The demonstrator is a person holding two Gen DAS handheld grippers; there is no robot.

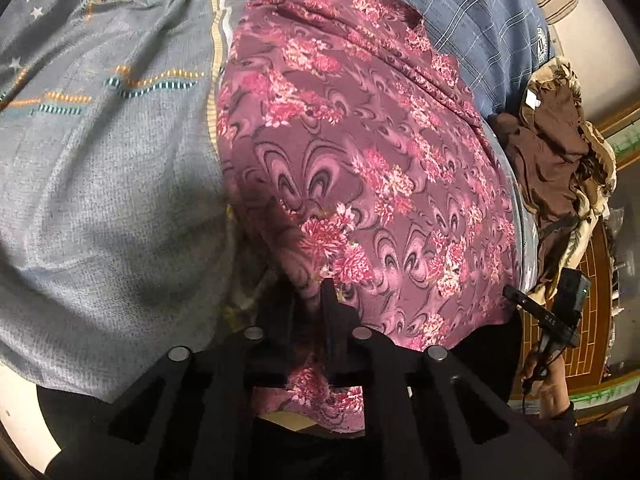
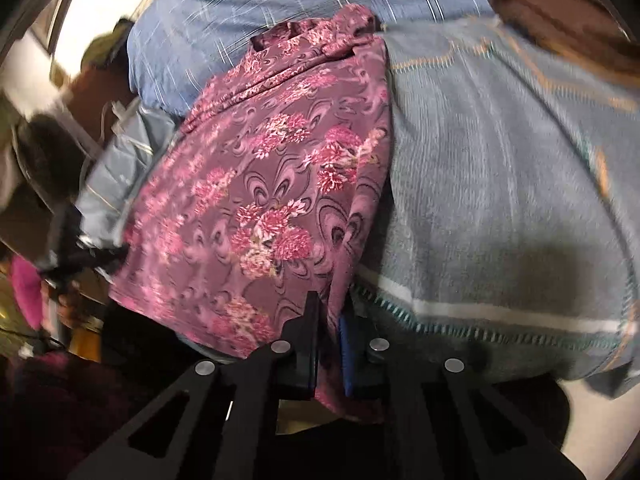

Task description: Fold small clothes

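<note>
Clothes cover the bed: floral garment beside grey knit.

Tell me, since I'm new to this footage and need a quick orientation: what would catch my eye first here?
The maroon floral cloth dominates the middle of both views, lying over a grey knitted fabric that borders one side of it. Each claw is shut on the cloth's near edge: the left claw at the bottom of its view, the right claw likewise. Blue checked bedding lies beyond.
</note>
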